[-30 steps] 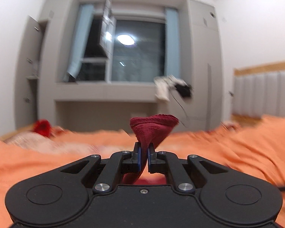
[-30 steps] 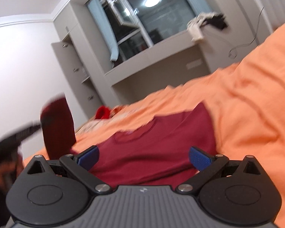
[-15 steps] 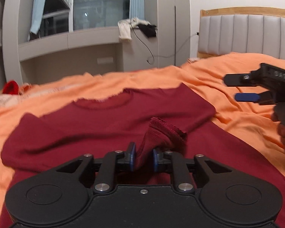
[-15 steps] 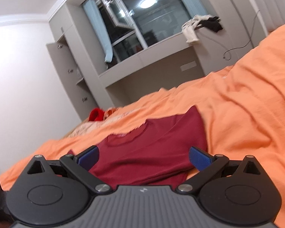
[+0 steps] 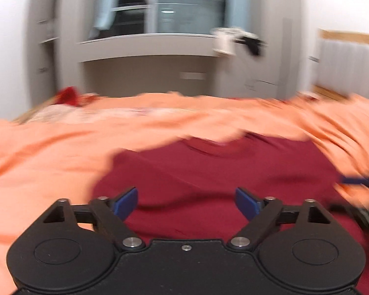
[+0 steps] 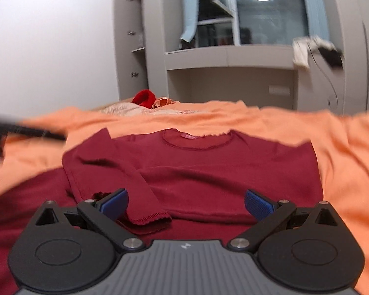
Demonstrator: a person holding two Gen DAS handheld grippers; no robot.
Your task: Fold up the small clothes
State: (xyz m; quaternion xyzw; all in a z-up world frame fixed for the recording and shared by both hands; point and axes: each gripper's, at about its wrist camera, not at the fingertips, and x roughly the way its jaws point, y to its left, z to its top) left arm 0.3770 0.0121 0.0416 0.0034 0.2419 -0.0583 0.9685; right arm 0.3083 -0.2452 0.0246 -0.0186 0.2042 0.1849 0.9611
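Note:
A dark red long-sleeved top (image 6: 209, 167) lies flat on the orange bedspread (image 6: 344, 152), neck away from me. Its left sleeve (image 6: 135, 191) is folded in across the body, cuff near the lower hem. My right gripper (image 6: 185, 202) is open and empty just above the top's lower part. In the blurred left wrist view my left gripper (image 5: 186, 204) is open and empty above the same top (image 5: 209, 172). The right gripper's fingers (image 5: 354, 179) show at that view's right edge.
A red item and pale cloth (image 6: 145, 98) lie at the far end of the bed. A grey desk and cupboards (image 6: 228, 56) stand beyond under the window. A padded headboard (image 5: 349, 66) is at the right.
My left gripper has opened and let go of the red sleeve, which now lies folded across the top. The left gripper has drawn back. The right gripper has swung over the top.

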